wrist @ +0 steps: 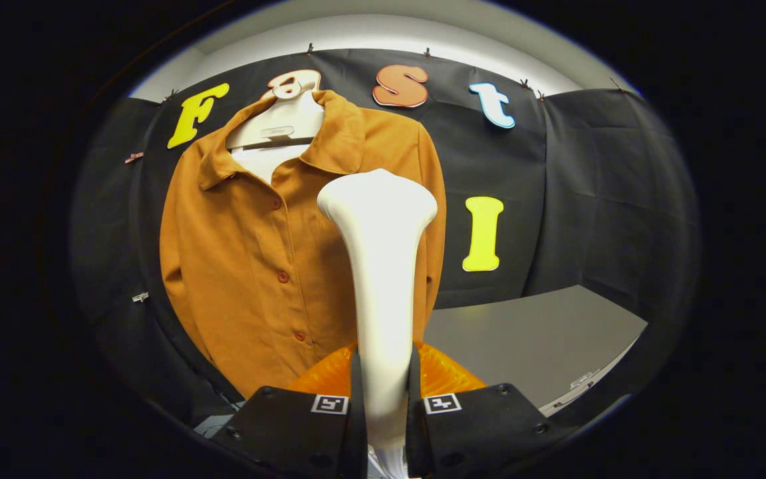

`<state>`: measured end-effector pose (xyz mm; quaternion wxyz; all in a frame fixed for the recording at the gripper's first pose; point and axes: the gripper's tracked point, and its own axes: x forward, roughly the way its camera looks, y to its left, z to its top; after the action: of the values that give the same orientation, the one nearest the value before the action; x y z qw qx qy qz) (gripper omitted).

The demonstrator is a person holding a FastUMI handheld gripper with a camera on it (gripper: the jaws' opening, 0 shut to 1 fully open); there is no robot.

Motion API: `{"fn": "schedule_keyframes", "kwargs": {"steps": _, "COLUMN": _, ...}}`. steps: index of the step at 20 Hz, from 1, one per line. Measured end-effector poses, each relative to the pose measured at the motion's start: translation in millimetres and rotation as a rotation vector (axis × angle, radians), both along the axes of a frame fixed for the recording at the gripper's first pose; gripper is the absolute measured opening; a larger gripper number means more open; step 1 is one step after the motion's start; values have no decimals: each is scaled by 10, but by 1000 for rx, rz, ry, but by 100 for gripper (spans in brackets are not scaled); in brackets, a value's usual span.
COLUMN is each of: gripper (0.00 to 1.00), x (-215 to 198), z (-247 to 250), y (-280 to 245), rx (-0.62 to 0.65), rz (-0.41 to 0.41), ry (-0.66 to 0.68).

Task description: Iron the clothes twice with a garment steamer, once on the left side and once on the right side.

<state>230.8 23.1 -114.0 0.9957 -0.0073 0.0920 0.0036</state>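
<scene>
The gripper (383, 399) is closed on the handle of the garment steamer (381, 266), with both fingers pressed against the white shaft, one on each side. The steamer stands upright between the fingers, and its flared head rises beyond them. An orange part of the steamer body (446, 376) shows just behind the fingertips.

Beyond the head, the shirt (250, 266) hangs on a white hanger (280, 123) against the booth wall, buttoned, with the collar open. The steamer head sits in front of the shirt's panel on the gripper's right, near its side edge. Whether the head touches the fabric cannot be determined. The grey worktop (529, 339) lies to the right of the shirt, its far edge at the wall.

Recommended procedure: keep the grip firm and the head face flat to the cloth. Draw one steady vertical pass down this panel, then repeat on the other side of the button line.
</scene>
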Motion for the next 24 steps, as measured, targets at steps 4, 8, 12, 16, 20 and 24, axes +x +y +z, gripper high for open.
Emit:
{"fn": "schedule_keyframes", "kwargs": {"steps": 4, "gripper": 26, "x": 205, "z": -130, "y": 75, "rx": -14, "rz": -23, "ry": 4}}
{"fn": "schedule_keyframes", "kwargs": {"steps": 8, "gripper": 26, "x": 226, "z": -290, "y": 106, "rx": -30, "rz": -38, "ry": 28}}
{"fn": "schedule_keyframes", "kwargs": {"steps": 12, "gripper": 26, "x": 132, "z": -630, "y": 109, "rx": -37, "rz": -45, "ry": 96}}
{"fn": "schedule_keyframes", "kwargs": {"steps": 16, "gripper": 26, "x": -4, "z": -1065, "y": 103, "rx": -31, "rz": -60, "ry": 170}}
{"fn": "schedule_keyframes", "kwargs": {"steps": 20, "gripper": 26, "x": -132, "z": -1483, "y": 140, "rx": -27, "rz": -76, "ry": 233}}
{"fn": "schedule_keyframes", "kwargs": {"steps": 24, "gripper": 27, "x": -244, "z": -1832, "y": 170, "rx": -16, "rz": -96, "ry": 288}}
